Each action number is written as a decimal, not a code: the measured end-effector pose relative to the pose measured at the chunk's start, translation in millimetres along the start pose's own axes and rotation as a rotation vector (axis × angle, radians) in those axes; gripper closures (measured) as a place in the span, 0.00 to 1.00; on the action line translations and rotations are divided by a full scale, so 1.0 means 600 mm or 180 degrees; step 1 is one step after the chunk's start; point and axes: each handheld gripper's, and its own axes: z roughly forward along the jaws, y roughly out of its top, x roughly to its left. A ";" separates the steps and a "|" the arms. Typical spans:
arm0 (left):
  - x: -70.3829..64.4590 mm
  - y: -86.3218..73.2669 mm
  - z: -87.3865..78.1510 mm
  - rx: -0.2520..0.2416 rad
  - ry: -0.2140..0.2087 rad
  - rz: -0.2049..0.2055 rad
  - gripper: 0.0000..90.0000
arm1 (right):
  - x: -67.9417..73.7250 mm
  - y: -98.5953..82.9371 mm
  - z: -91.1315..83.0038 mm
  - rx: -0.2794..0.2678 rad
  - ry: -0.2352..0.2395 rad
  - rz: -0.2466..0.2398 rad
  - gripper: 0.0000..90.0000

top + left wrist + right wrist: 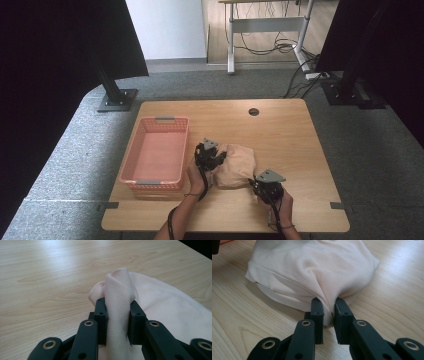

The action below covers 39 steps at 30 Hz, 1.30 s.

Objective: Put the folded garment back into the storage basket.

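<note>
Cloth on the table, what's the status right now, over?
Left gripper shut on cloth. Right gripper shut on its near edge. Cloth bunched on table; pink basket beside it, nothing blocking.

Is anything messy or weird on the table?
Only the cloth: it lies bunched and rumpled beside the basket, not flat. The left gripper pinches up a fold, and the right gripper grips its edge. Nothing looks spilled or broken.

A pink plastic basket [156,153] sat on the left part of a light wooden table [280,130]. A round cable hole [254,111] lay near the table's far edge. Grey carpet [70,160] surrounded the table. Beyond it stood a desk frame [265,25] with loose cables [270,47] underneath.
</note>
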 end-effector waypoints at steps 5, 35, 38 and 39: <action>-0.001 0.005 -0.006 -0.0029 -0.0034 0.0009 0.82 | 0.002 0.005 -0.007 -0.0027 -0.0008 -0.0008 0.88; -0.005 0.038 -0.053 -0.0261 -0.0088 0.0028 0.82 | 0.013 0.037 -0.045 -0.0303 -0.0022 -0.0050 0.88; -0.004 0.041 -0.057 -0.0275 -0.0097 0.0025 0.82 | 0.014 0.039 -0.049 -0.0321 -0.0020 -0.0051 0.88; -0.004 0.042 -0.058 -0.0275 -0.0099 0.0026 0.82 | 0.014 0.039 -0.049 -0.0332 -0.0020 -0.0056 0.88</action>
